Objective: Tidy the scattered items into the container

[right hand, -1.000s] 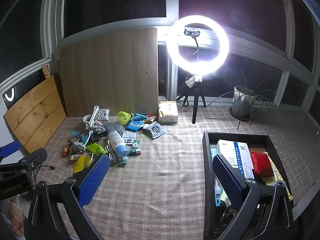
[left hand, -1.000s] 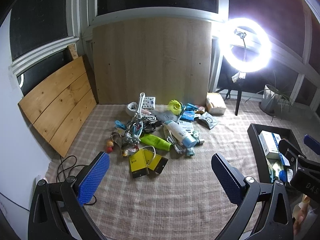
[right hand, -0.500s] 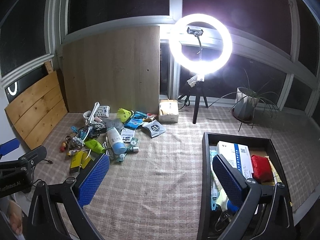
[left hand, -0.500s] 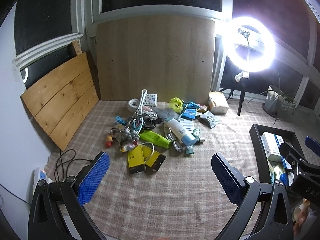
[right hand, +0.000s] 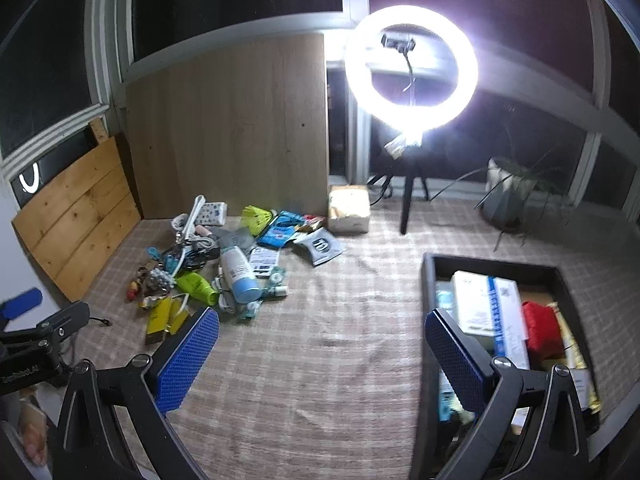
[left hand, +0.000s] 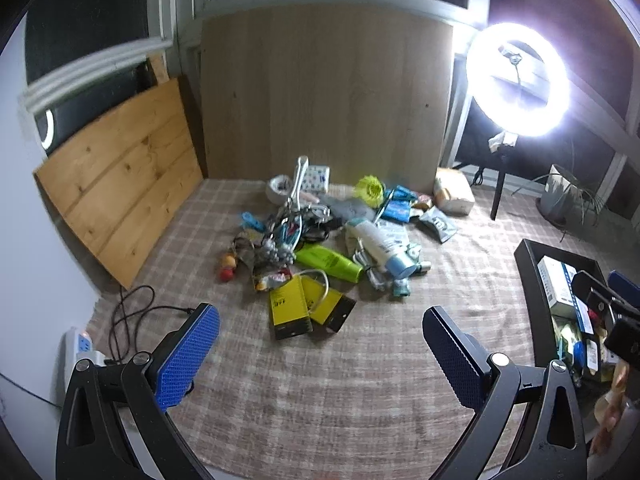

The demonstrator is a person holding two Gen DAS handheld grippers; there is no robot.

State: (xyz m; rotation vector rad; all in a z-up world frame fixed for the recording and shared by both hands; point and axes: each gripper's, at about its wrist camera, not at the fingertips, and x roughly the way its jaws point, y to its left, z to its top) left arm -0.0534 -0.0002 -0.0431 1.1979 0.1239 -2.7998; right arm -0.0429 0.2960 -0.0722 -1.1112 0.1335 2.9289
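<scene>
Right now we hold both grippers above the checked cloth with jaws spread wide and nothing between them: the left gripper [left hand: 320,338] faces the heap, the right gripper [right hand: 322,338] sits between the heap and the black tray [right hand: 427,280] at the right, which already holds a white box [right hand: 486,304] and a red packet [right hand: 542,326]. The scattered items lie well to the left of the tray, near the wooden board. Nearest us are two yellow packs [left hand: 294,308], flat and stiff (we judge them light, best pinched across a thin edge). The green tube [left hand: 328,261] looks soft and smooth, so we would grip its middle. The white bottle [left hand: 380,246] with its blue cap seems rigid and heavier; across the body is safest. The tangle of cables [left hand: 296,220] will likely drag neighbours along.
</scene>
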